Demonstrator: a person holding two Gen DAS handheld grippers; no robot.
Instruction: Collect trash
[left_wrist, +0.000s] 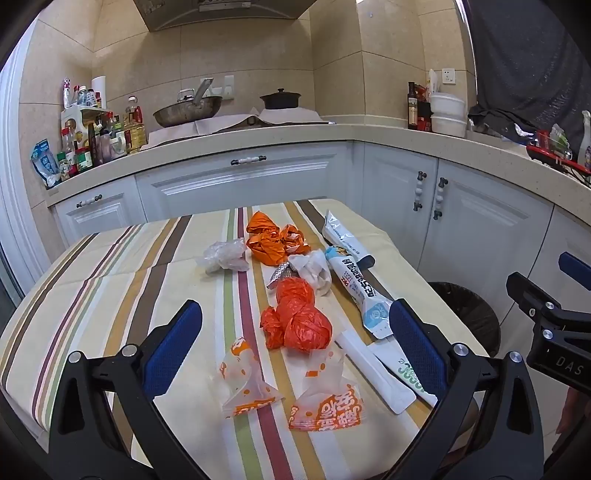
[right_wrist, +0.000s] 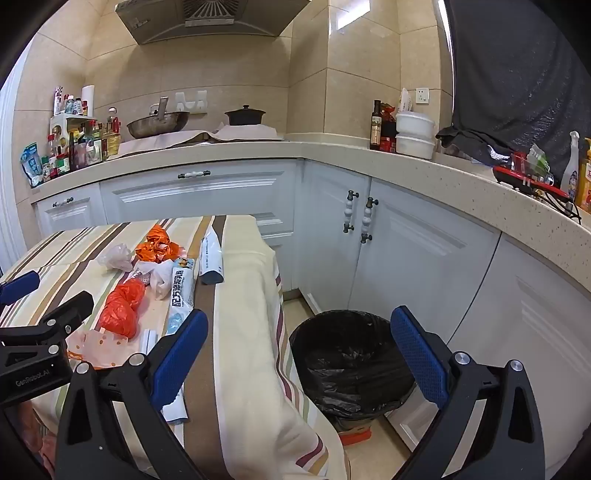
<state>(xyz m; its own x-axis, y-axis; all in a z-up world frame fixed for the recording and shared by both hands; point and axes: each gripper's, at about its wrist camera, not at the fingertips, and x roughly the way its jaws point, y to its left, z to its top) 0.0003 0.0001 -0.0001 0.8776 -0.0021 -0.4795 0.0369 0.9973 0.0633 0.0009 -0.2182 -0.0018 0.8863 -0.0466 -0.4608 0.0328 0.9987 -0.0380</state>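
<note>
Blue-padded fingers of the left gripper (left_wrist: 295, 345) stand wide apart at the bottom of the left wrist frame, clamped on nothing, above two orange-printed wrappers (left_wrist: 291, 391) on the striped tablecloth (left_wrist: 110, 273). Just beyond, at frame centre, lies a knotted orange bag (left_wrist: 299, 319), then a crumpled orange bag (left_wrist: 275, 238), a clear bag (left_wrist: 223, 254) and long white-blue packets (left_wrist: 356, 280). Lower centre of the right wrist frame, the right gripper (right_wrist: 299, 356) is equally spread and empty, over a black-lined bin (right_wrist: 351, 363) on the floor beside the table.

A wok (left_wrist: 188, 110) and dark pot (left_wrist: 280, 99) sit on the counter (left_wrist: 406, 138).
</note>
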